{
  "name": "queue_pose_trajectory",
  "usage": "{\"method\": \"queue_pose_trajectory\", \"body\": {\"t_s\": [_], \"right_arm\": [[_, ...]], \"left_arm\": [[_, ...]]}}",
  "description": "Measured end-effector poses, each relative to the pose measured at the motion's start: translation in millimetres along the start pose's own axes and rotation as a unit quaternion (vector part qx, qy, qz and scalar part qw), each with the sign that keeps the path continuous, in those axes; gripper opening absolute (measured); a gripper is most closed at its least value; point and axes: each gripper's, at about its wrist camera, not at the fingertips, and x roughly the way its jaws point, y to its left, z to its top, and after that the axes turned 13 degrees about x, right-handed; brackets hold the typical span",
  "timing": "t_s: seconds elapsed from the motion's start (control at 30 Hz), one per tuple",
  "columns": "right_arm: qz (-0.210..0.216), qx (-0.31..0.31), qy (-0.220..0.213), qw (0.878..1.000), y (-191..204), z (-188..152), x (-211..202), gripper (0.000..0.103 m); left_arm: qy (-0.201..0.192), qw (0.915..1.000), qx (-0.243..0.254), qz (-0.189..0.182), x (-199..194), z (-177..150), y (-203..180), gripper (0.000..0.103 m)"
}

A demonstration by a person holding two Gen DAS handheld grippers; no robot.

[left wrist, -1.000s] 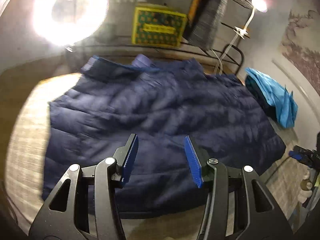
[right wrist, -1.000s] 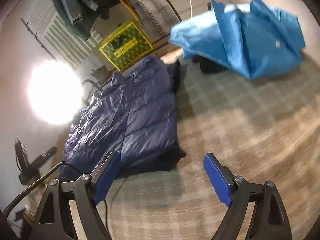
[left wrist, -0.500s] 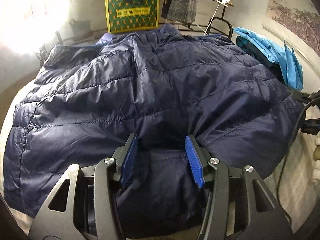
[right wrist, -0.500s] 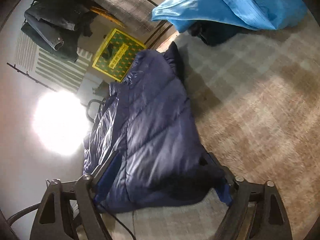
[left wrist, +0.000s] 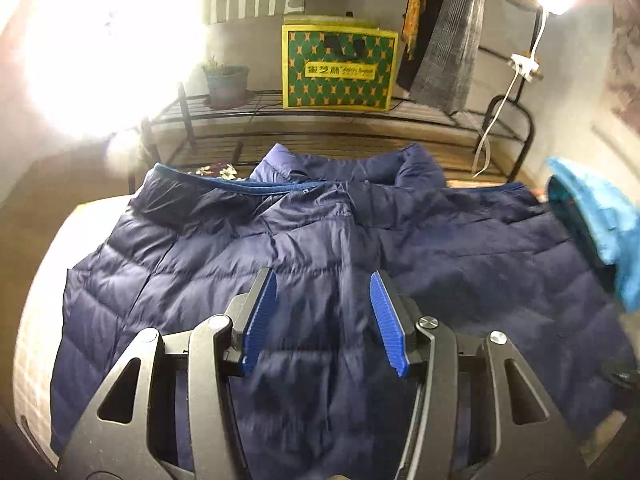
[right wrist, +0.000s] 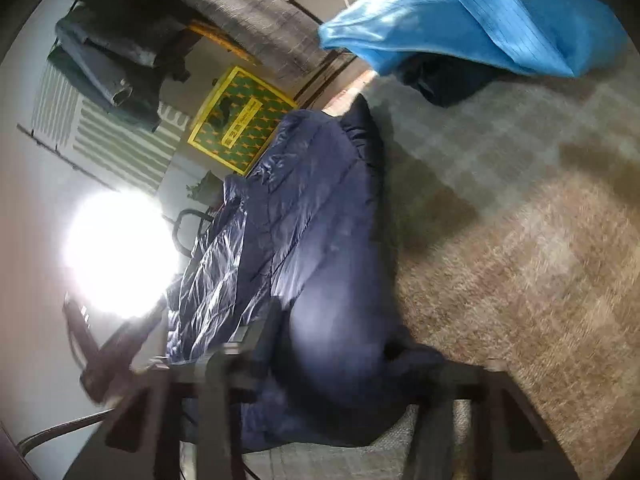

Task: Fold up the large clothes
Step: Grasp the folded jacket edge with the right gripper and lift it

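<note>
It looked like a lived-in room at home. A black metal rack (left wrist: 320, 110) ran along the wall, bearing a potted plant (left wrist: 225, 80) and a green-and-yellow patterned bag (left wrist: 339, 68); clothes (left wrist: 444, 32) hung above the rack, and checked carpet (right wrist: 520, 216) lay before it.

Green-and-yellow patterned box (left wrist: 339, 67) on a black metal rack (left wrist: 360, 120) against the back wall. Potted plant (left wrist: 225, 80) to its left on the same rack. Grey checked cloth (left wrist: 452, 40) hangs to the box's right. White cable (left wrist: 516, 76) trails down beside the rack's end. Bright lamp glare (left wrist: 108, 36) at upper left. Bright blue garment (right wrist: 472, 16) heaped on the checked bench cover (right wrist: 520, 200), over something dark.
</note>
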Motion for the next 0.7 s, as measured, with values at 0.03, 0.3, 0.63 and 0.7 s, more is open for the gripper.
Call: {"method": "queue_pose_trajectory", "body": {"t_s": [0.03, 0.3, 0.63, 0.7], "right_arm": [[-0.002, -0.010, -0.002, 1.000, 4, 1, -2, 0.029], [-0.042, -0.142, -0.025, 0.989, 54, -15, -13, 0.017], [-0.053, -0.216, -0.045, 0.974, 94, -27, -28, 0.014], [-0.049, -0.225, -0.048, 0.972, 102, -28, -30, 0.014]], "left_arm": [[0.007, 1.0000, -0.001, 0.002, 10, -2, -1, 0.051], [0.049, 0.9986, 0.012, 0.016, 55, -18, -13, 0.052], [-0.002, 0.9955, -0.042, -0.085, -32, -48, -3, 0.051], [0.002, 0.9919, -0.055, -0.114, -41, -65, -9, 0.051]]}}
